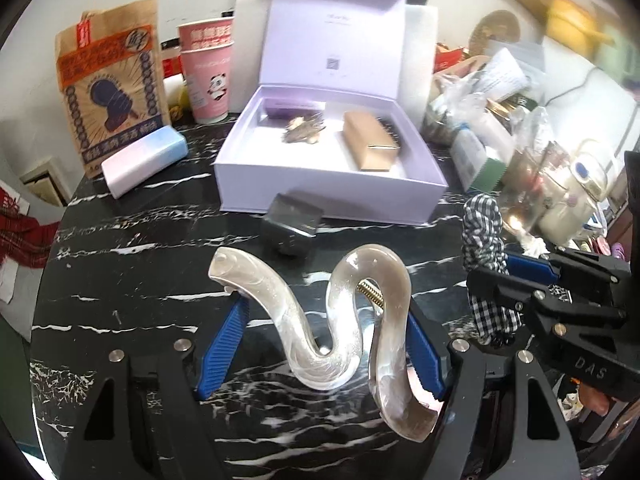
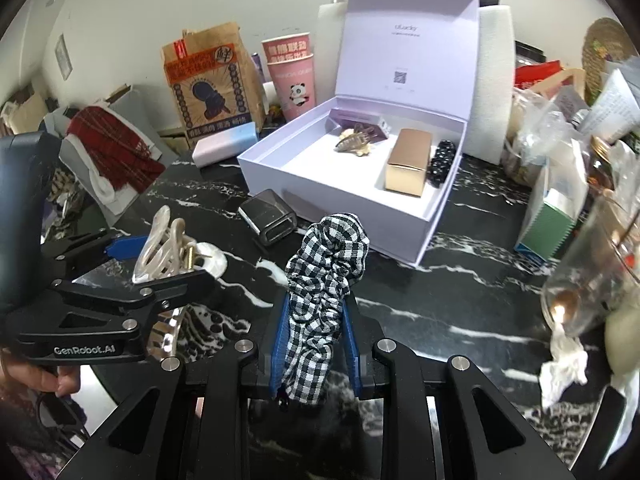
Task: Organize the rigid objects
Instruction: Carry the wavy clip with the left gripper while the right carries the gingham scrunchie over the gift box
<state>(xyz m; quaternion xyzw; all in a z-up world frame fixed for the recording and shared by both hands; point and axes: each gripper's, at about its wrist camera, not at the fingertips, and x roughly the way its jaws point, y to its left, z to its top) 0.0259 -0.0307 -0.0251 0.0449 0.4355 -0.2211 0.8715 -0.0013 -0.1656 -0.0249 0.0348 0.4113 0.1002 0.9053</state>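
Two loaded grippers: hair claw (image 1: 340, 320), scrunchie (image 2: 324, 292).

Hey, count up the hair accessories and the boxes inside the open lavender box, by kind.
Hair claw clips: 2, the brown clip and the black clip
Small boxes: 2, the gold carton and the purple box
Total: 4 in the lavender box

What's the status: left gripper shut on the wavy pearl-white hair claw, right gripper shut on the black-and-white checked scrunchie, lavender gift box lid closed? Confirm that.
Not quite. The lavender gift box stands open, its lid raised upright at the back, as the right wrist view shows. The rest holds: the left gripper is shut on the wavy pearl-white hair claw, and the right gripper is shut on the black-and-white checked scrunchie.
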